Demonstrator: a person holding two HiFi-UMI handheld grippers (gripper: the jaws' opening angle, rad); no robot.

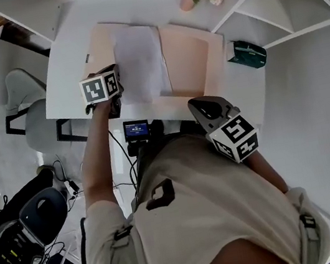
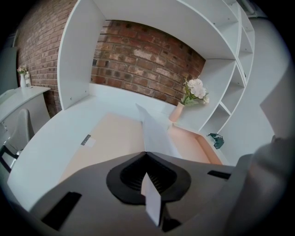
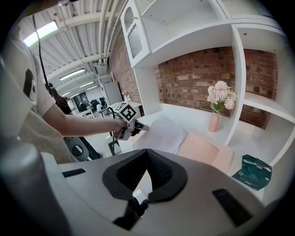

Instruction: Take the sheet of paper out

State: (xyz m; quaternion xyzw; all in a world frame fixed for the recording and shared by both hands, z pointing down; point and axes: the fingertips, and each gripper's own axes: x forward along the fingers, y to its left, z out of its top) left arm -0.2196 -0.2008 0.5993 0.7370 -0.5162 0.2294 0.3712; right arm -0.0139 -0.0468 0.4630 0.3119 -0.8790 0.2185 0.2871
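Head view, table (image 1: 69, 56): white, with an open peach folder (image 1: 187, 61) lying flat in the middle.
Head view, sheet (image 1: 140, 63): white, sitting on the folder's left half, with its left edge over by the left tool.
Head view, left tool (image 1: 116, 80): right at the sheet's left edge, marker cube on top, arm stretched out to it.
Head view, right tool (image 1: 197, 105): held over the table's near edge, close to the person's chest and short of the folder.
Head view, surroundings: a vase (image 1: 187, 1) of flowers at the back, a green box (image 1: 246, 54) just past the folder on the right, a chair (image 1: 33, 120) off to the left.
Left gripper view, left tool: jaws together, clamped on the sheet's edge. A slip of paper pokes out behind the pads, and the rest runs ahead, raised and edge-on over the folder.
Right gripper view, right tool: jaws closed tip to tip, nothing between them.
Right gripper view, sheet: bowed up off the folder, with the left tool pinching its near-left edge. Vase and box stand beyond on the right.
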